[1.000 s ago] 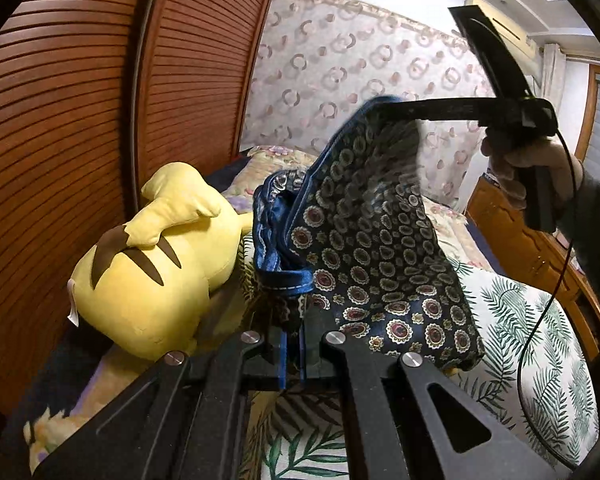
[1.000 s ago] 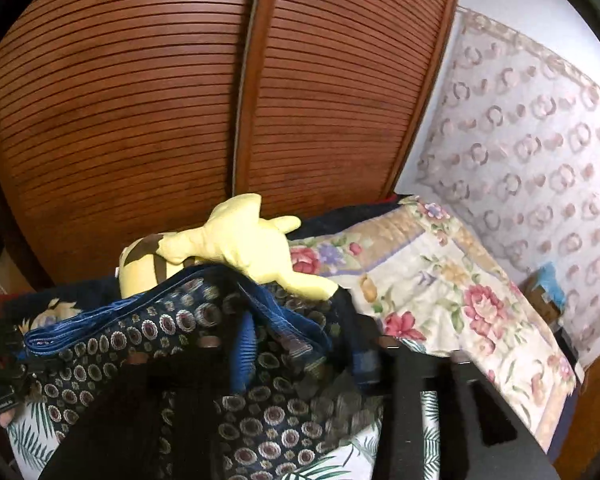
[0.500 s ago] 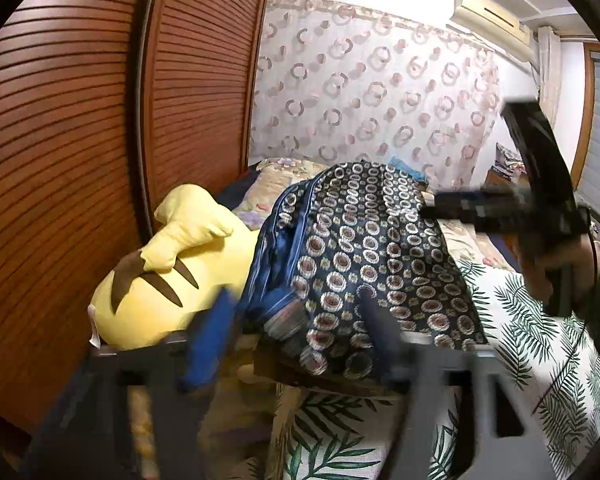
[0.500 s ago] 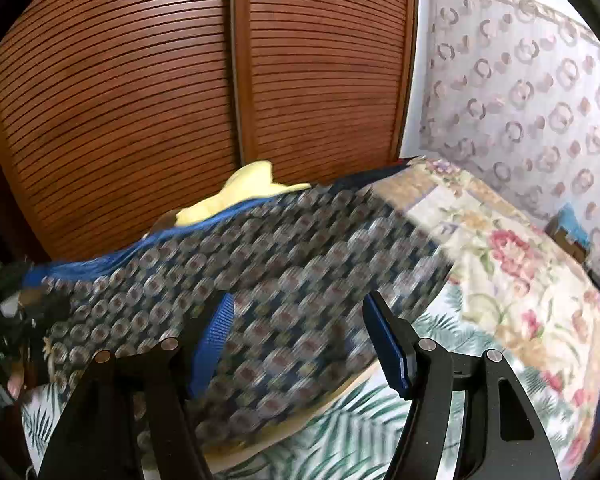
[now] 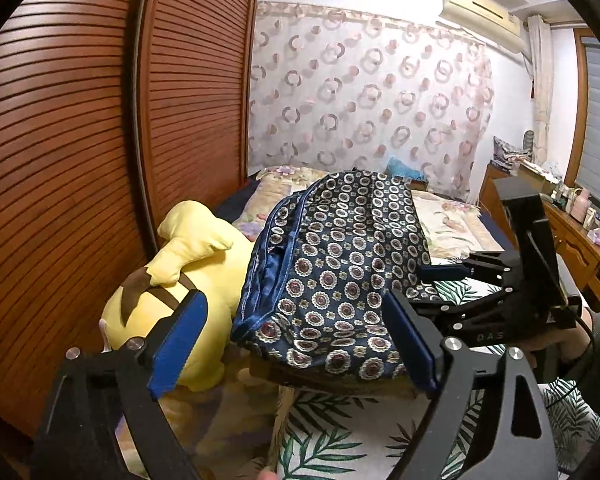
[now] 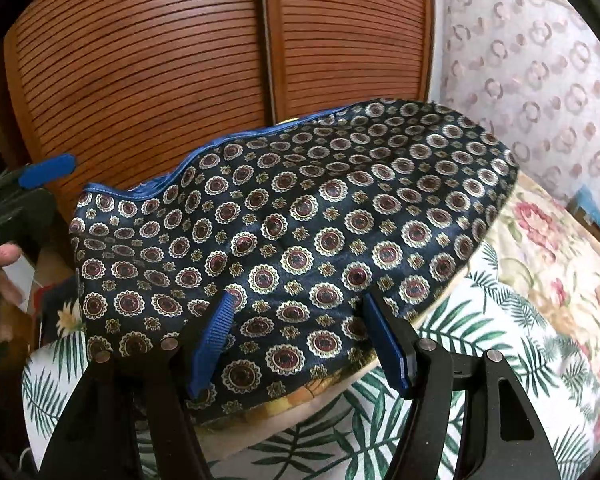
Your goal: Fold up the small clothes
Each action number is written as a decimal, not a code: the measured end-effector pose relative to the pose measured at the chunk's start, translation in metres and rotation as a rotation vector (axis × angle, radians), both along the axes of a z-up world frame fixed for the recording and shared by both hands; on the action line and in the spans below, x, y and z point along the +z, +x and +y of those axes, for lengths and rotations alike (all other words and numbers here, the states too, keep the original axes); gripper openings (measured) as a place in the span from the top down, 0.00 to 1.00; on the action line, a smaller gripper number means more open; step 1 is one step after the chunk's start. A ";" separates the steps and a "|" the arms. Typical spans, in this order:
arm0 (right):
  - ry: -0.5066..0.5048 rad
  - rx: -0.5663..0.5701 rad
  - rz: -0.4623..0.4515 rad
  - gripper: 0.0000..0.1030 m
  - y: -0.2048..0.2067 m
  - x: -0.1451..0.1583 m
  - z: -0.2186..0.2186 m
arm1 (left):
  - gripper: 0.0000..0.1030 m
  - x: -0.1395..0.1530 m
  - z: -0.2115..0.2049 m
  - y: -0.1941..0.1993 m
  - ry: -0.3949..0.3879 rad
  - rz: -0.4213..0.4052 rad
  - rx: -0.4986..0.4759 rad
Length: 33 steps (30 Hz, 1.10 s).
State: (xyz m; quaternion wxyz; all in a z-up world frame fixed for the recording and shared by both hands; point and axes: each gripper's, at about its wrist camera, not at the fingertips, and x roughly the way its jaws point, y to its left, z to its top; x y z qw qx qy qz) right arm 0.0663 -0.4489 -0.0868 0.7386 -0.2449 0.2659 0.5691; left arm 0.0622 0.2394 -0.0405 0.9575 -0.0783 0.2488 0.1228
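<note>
Left wrist view: left gripper (image 5: 296, 344) gaping, jaws just been opening, blue pads wide of the cloth, nothing pinched between them. Patterned garment (image 5: 340, 276) lying loose on a cushion (image 5: 340, 384) ahead of the jaws, blue-trimmed hem turned toward the yellow plush toy (image 5: 172, 300). Right gripper (image 5: 456, 272) visible at right edge of the garment, also spread, pads not pressing cloth.

Right wrist view: right gripper (image 6: 300, 340) with jaws apart, having just been opening too; garment (image 6: 292, 220) spread beneath and beyond the pads, draped over the cushion's hump, apparently free. Blue hem running along far edge toward the slatted wooden doors (image 6: 180, 60). Left gripper (image 6: 44, 172) at far left, clear of fabric, a hand (image 6: 4, 276) behind it.

Reading: both grips let go so the garment settles flat over the raised cushion, probably a laying-out step ahead of the first fold. Cloth resting mostly smooth, slight bulge at the hem side. Placed on the bed's leaf-print cover (image 6: 480, 340), near the plush toy but only the hem close to it; touching or not, cannot tell. Satin-like sheen suggests slippery handling; likely to slide off the hump if tugged from one side only.
</note>
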 end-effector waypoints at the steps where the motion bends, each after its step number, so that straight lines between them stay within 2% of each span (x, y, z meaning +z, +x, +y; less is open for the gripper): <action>1: 0.005 -0.011 -0.002 0.33 -0.001 0.002 -0.003 | 0.14 0.001 -0.001 -0.001 0.002 -0.001 -0.002; 10: 0.104 -0.132 -0.025 0.33 -0.042 0.036 -0.094 | 0.14 0.009 -0.034 -0.009 0.023 0.002 -0.042; 13: 0.137 -0.196 -0.043 0.33 -0.055 0.045 -0.129 | 0.14 0.010 -0.050 -0.010 0.032 0.002 -0.068; 20: 0.210 -0.361 -0.070 0.20 -0.091 0.056 -0.209 | 0.14 0.010 -0.096 -0.010 0.054 0.004 -0.162; 25: 0.234 -0.504 -0.109 0.20 -0.118 0.060 -0.262 | 0.14 0.015 -0.133 -0.009 0.058 -0.007 -0.233; 33: 0.320 -0.671 -0.134 0.20 -0.154 0.078 -0.333 | 0.14 0.035 -0.178 -0.006 0.048 -0.040 -0.321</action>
